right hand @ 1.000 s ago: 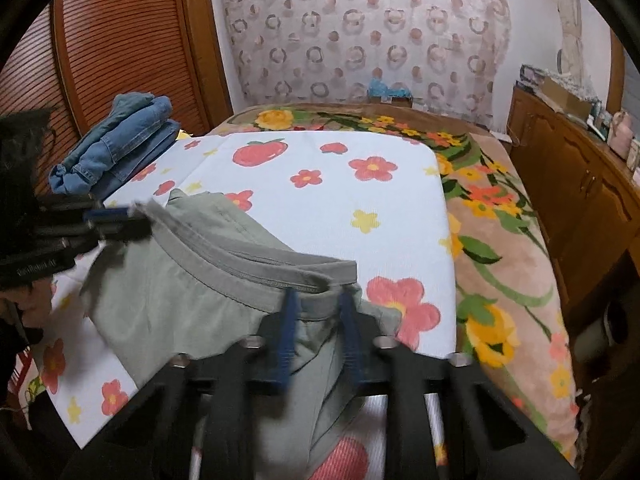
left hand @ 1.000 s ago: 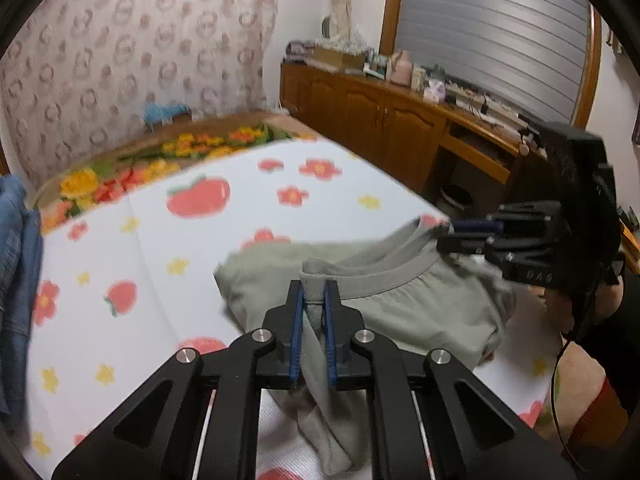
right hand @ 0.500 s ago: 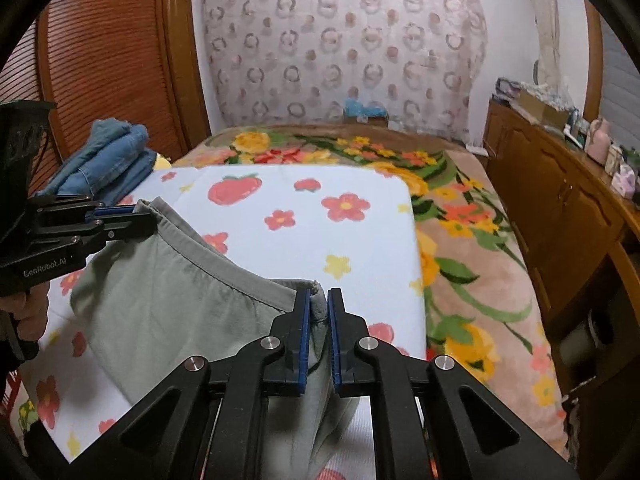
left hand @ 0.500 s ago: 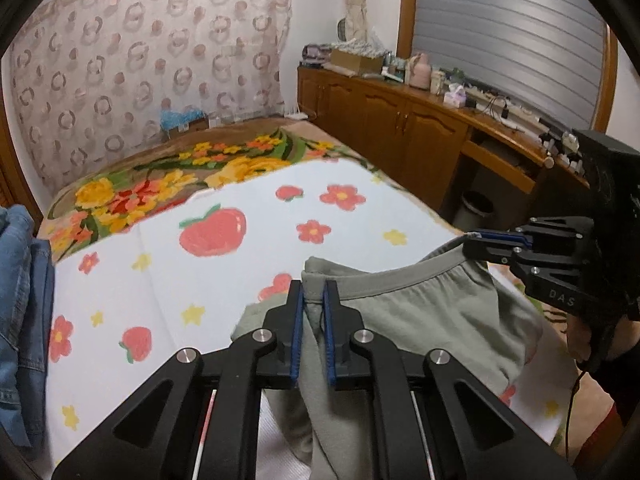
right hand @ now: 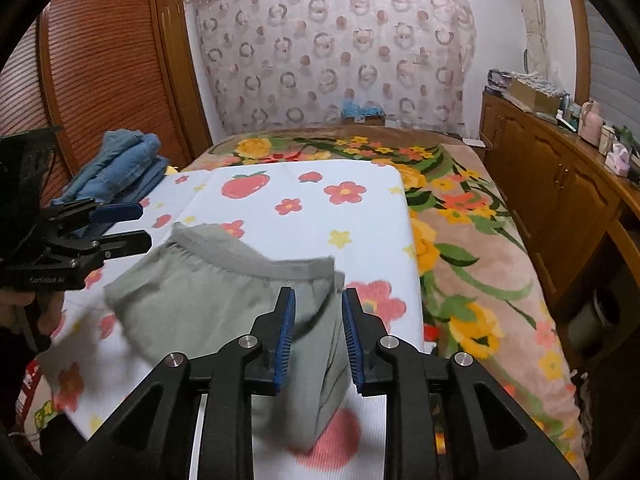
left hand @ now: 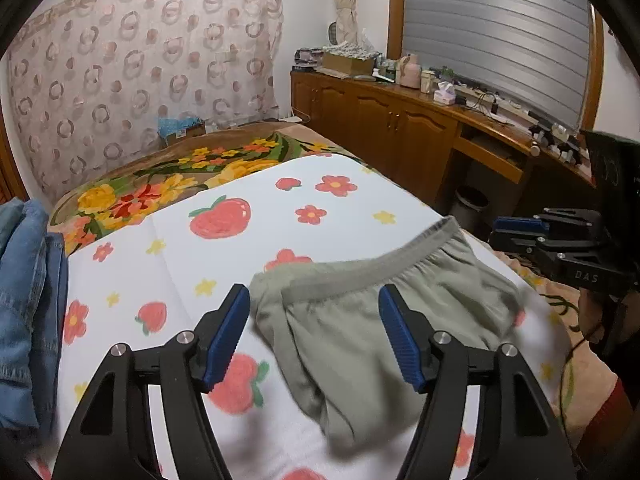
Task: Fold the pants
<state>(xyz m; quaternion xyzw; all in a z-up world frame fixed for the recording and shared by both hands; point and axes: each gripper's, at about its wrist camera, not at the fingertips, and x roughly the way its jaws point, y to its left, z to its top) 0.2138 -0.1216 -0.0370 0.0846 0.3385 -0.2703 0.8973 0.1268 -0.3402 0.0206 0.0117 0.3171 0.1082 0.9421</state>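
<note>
Lying folded near the bed's (right hand: 472,240) front edge on the white fruit-print sheet (left hand: 248,208), the grey-green pants (left hand: 360,320) are free of both claws: left claw (left hand: 314,334) has just spread wide, right claw (right hand: 318,334) has just parted slightly, pads clear of cloth.

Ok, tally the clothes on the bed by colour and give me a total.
Grey-green: 1, the pants lying on the strawberry-print sheet.
Blue denim: 1 folded stack at the sheet's edge; how many garments it holds cannot be told.
Total: 2 piles of clothing.
</note>
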